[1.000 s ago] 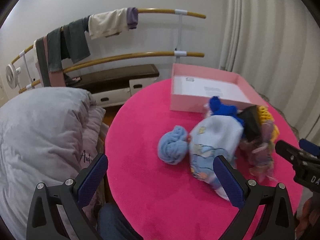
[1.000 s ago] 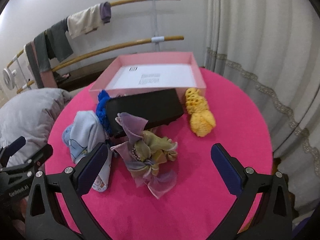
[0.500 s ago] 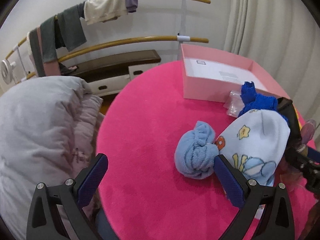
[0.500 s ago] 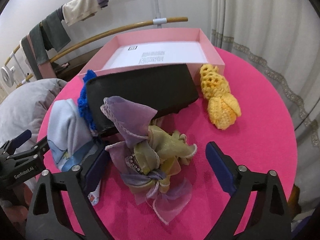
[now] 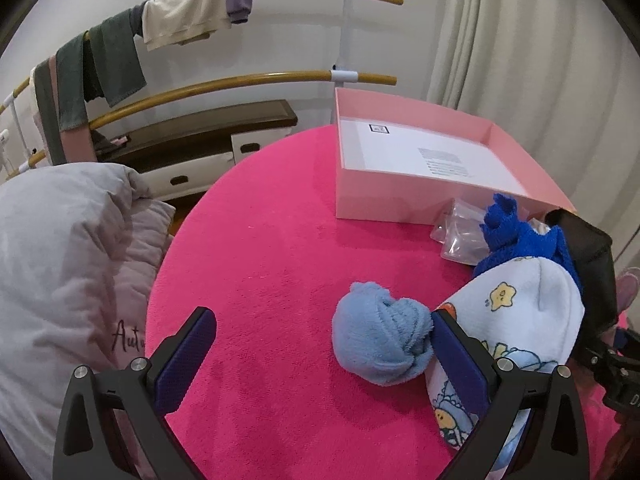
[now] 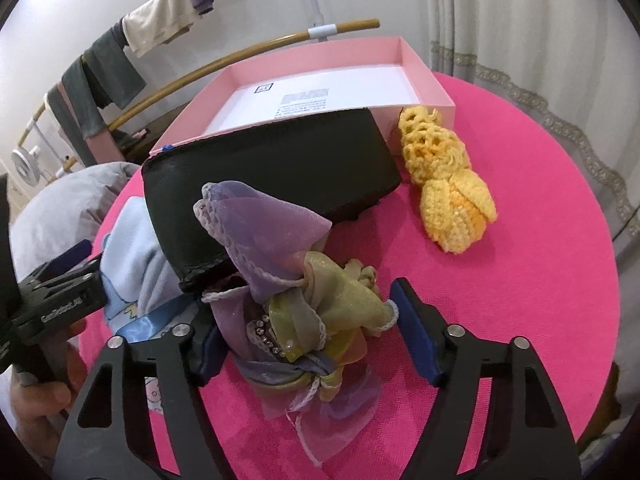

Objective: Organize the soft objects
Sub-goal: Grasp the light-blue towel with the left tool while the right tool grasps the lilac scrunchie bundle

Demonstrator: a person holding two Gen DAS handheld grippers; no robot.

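While the pink box [image 6: 424, 76] is sitting empty upper centre (nothing sorted), the right gripper [image 6: 308, 340] is straddling the organza bundle [image 6: 296, 312], jaws unclenched; left gripper [image 5: 324, 356] is gaping beside the blue sock ball [image 5: 380, 340].

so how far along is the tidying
Nothing looks done: the pink box holds no soft items. In hand: the open right gripper straddles the organza bundle; the open left gripper sits beside the blue ball. The yellow crochet, hat and black pouch remain outside.
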